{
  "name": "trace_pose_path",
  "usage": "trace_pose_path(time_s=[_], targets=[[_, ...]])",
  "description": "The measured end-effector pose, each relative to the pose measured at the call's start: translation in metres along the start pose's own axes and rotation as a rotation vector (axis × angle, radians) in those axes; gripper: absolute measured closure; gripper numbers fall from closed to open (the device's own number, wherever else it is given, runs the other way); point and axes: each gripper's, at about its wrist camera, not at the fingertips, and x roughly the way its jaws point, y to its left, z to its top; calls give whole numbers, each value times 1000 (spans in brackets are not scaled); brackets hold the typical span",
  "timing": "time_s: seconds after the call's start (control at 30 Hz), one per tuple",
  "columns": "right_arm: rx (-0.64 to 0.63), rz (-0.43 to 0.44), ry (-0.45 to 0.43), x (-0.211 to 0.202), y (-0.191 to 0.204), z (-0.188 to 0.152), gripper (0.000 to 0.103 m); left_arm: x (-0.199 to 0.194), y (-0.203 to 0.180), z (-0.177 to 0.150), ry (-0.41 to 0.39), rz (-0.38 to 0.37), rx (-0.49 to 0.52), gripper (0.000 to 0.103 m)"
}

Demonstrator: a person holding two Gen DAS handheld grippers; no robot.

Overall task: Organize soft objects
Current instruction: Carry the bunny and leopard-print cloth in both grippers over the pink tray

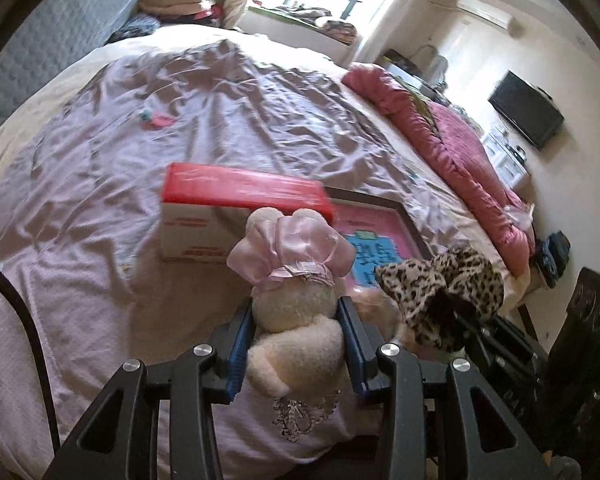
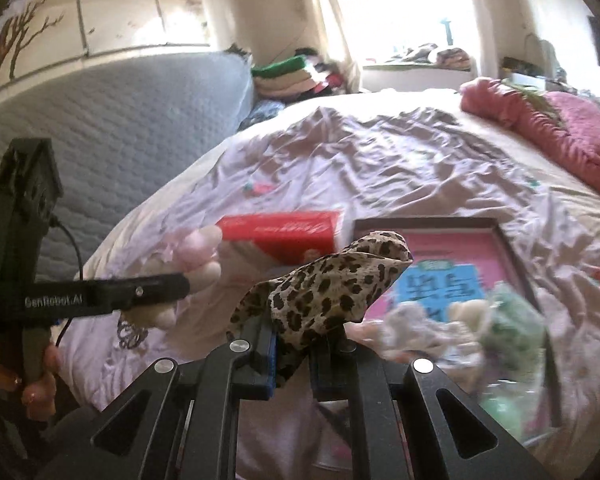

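My left gripper (image 1: 298, 316) is shut on a cream plush toy (image 1: 296, 308) that wears a pink satin bonnet, held above the bed. My right gripper (image 2: 294, 344) is shut on a leopard-print cloth (image 2: 332, 280), which sticks up from between its blue pads. In the left wrist view the same leopard-print cloth (image 1: 440, 296) hangs just right of the plush. In the right wrist view the plush toy (image 2: 198, 256) and the left gripper's body (image 2: 112, 292) show at the left. A blurred heap of soft toys (image 2: 460, 328) lies at the lower right.
A red and white box (image 1: 236, 208) sits on the wrinkled lilac bedsheet (image 1: 220, 100), next to a dark-framed pink and blue picture (image 2: 452, 264). A pink quilt (image 1: 452, 148) is bunched along the bed's far side. A grey padded headboard (image 2: 120, 120) stands at the left.
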Motion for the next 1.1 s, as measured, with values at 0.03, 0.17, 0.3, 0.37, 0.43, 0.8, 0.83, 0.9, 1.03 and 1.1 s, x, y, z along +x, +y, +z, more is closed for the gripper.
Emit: trace_pose_path(time_s=[0.03,0.17,0.3,0.37,0.43,0.8,0.83,0.9,1.03,1.1], targets=[[6,-6,-8,-5,-4,0,92,0,-7,-1,-1,-2,11,62],[49,-29,-49,-30,-29,1,92,5,-46,-7,3,3,85,62],[87,-54,-75,-47,-52,2,92,13,-78,-11,15,0,146,62],[112,-62,-88,-57,-64,2,92,18,-92,-13,19,4,178,62],[126,-71,-97,-63,-74,1,92,24,-105,-15,28,2,204,62],[208,-97,-86,-67,-122,-17,92,63,-150,-17,68,8,284,62],[215,-93,-79,-64,-124,-19,92,68,-151,-16,76,12,286,62],[233,-82,-57,-53,-128,-26,91,80,-154,-14,92,14,286,61],[277,-54,8,-24,-139,-42,90,99,-156,-10,116,9,274,60],[288,-48,39,-15,-141,-47,88,111,-157,-9,138,22,273,60]])
